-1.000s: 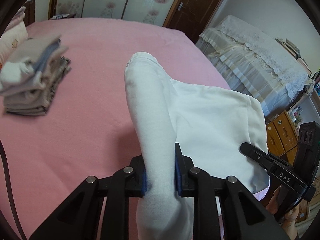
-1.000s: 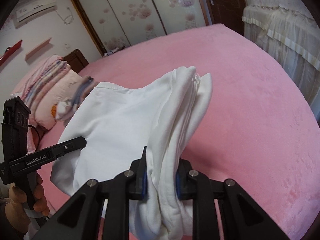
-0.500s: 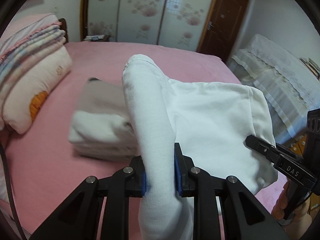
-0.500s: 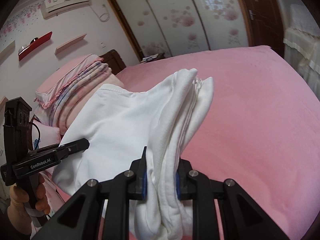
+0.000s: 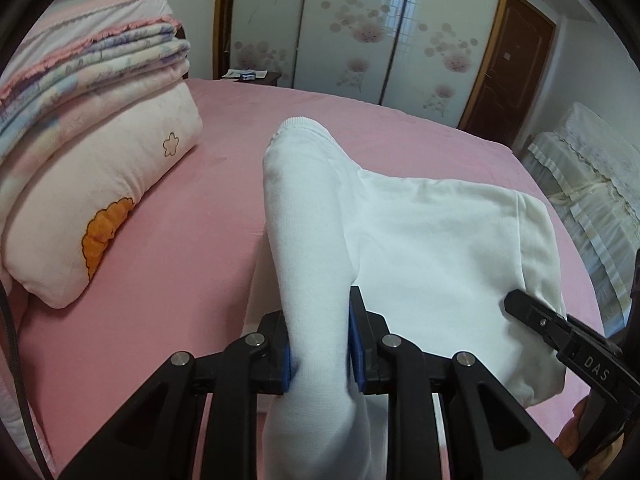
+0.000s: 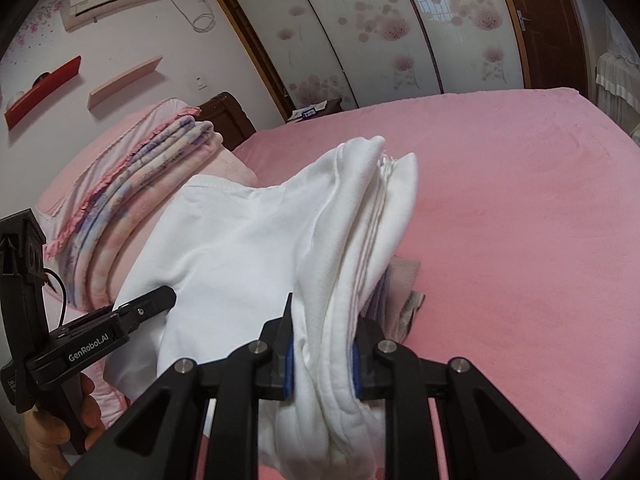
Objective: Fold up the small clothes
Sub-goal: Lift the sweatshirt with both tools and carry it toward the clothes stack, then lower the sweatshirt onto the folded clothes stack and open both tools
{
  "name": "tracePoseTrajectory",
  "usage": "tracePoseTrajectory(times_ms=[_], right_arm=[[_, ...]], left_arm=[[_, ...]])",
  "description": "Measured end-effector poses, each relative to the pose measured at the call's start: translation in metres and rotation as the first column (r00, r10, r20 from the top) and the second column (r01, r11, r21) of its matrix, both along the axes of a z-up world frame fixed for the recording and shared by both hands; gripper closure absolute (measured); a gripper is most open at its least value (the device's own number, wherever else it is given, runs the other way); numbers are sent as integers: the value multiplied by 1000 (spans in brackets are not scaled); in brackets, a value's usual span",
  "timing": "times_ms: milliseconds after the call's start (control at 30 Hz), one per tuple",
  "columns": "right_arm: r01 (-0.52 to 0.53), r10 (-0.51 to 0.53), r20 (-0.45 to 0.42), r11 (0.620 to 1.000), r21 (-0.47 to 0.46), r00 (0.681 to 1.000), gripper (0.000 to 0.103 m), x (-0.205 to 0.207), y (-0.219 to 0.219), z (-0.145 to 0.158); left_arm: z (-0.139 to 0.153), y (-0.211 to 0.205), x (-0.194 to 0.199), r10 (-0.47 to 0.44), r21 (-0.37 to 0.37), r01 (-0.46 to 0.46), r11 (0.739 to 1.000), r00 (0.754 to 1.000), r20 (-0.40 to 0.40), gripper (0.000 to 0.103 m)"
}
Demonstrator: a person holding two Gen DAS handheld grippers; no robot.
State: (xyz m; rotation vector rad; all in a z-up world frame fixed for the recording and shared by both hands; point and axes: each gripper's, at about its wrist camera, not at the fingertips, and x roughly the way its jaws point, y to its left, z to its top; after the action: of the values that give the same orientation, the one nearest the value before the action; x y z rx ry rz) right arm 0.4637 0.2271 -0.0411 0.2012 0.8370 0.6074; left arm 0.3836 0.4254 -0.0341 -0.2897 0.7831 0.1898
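Both pairs of jaws are clamping the same white garment [image 5: 432, 248]: I am seeing the left gripper [image 5: 320, 350] pinching a thick folded band of it between its blue pads, and the right gripper [image 6: 322, 358] squeezing a bunched stack of its layers [image 6: 360, 240]. Between the two grips the cloth is hanging slack, lifted above the pink bed [image 5: 200, 248] rather than lying flat on it. In the right wrist view, a small beige folded item [image 6: 404, 292] is peeking out from under the garment's far edge, lying on the bed. Beside the garment, towards the head of the bed, a pale pink pillow [image 5: 100, 208] with an orange patch is lying, with a stack of folded blankets [image 5: 92, 68] on top of it. Beyond the garment, past the far edge of the bed, sliding wardrobe doors [image 5: 352, 28] with a flower print are filling the wall. A person's hand [image 6: 52, 432] is gripping the left gripper's handle, low beside the garment.
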Motion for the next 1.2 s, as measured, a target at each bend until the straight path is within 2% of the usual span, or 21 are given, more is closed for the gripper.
tracePoseTrajectory(times_ms=[100, 233, 333, 400, 533, 600, 733, 867, 933, 1000, 1100, 1200], right_arm=[[12, -12, -21, 1000, -4, 1000, 83, 12, 7, -19], [27, -28, -60, 999, -29, 998, 83, 25, 10, -49], [28, -31, -80, 999, -40, 996, 82, 30, 6, -67], [19, -23, -69, 998, -56, 997, 80, 30, 10, -69], [18, -24, -60, 995, -98, 998, 76, 32, 17, -67], [19, -26, -53, 992, -125, 998, 69, 32, 20, -65], [29, -35, -29, 981, -193, 999, 55, 28, 25, -61], [26, -31, -20, 977, -211, 999, 53, 23, 22, -51], [24, -26, -4, 976, -215, 1000, 52, 17, 18, -43], [26, -21, 24, 975, -220, 999, 51, 9, 14, -33], [40, -29, 53, 975, -217, 998, 42, -4, 1, -17], [45, -38, 42, 979, -197, 998, 40, -18, -15, -5]], left_arm=[[-26, 8, 19, 20, -26, -20, 999, 1000, -23, 82], [-58, 9, 41, 23, 7, -22, 1000, 997, -67, 79], [-66, 10, 45, 36, 16, -35, 999, 998, -49, 72], [-66, 10, 47, 44, 32, -43, 999, 998, -53, 67], [-66, 7, 50, 93, 154, -81, 985, 993, -74, 43], [-67, 9, 49, 116, 167, -102, 981, 990, -77, 36], [-69, 8, 45, 188, 246, -164, 955, 979, -75, 10], [-63, 8, 35, 210, 238, -190, 953, 976, -63, 9], [-55, 3, 26, 215, 231, -201, 952, 976, -37, 2], [-46, -6, 17, 213, 227, -204, 952, 977, -16, 1], [-35, -23, 8, 179, 192, -171, 966, 983, -27, 1], [-23, -46, -5, 146, 143, -140, 980, 989, -34, 1]])
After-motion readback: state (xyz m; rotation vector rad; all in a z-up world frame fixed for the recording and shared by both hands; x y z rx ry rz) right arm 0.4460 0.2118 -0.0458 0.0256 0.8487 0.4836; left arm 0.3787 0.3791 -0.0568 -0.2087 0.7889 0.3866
